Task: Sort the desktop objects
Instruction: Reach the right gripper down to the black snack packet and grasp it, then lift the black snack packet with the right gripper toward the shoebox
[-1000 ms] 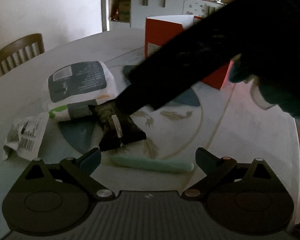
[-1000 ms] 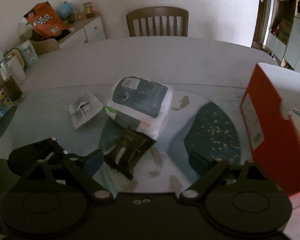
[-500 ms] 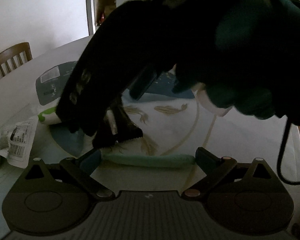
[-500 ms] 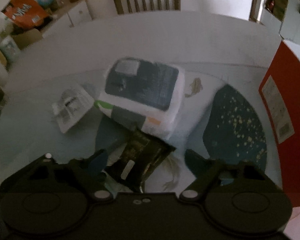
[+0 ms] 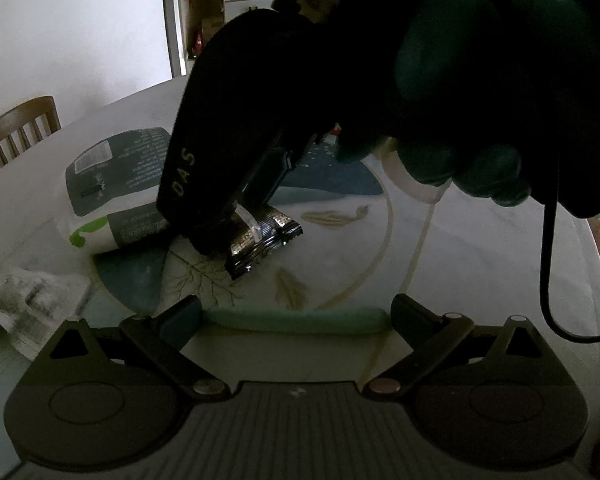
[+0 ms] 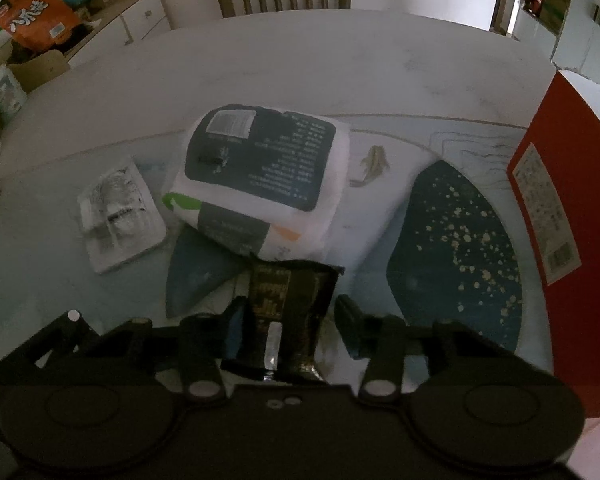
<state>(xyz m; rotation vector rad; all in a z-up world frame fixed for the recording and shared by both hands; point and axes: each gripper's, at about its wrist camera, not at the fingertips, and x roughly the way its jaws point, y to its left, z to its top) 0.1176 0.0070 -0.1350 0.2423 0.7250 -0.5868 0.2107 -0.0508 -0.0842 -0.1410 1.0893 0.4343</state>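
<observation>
Our right gripper is tipped down low over the table, and the dark snack packet sits right between its jaws. The jaws are partway in on either side of it, but there's a gap on the right side, so they're still apart rather than clamped. From the left wrist view we see that same gripper coming down from above with its tips on the packet, held by a hand in a teal glove.

Our left gripper is level and low, jaws spread wide, with a pale green stick-like thing lying crosswise between the tips. Can't tell if the tips touch it.

Just past the right jaws there's a white tissue pack with a dark label, touching the packet's far edge. Off to the left of the jaws is a small crumpled clear wrapper. Way to the right stands a red box, and what's inside it can't be made out from here.
</observation>
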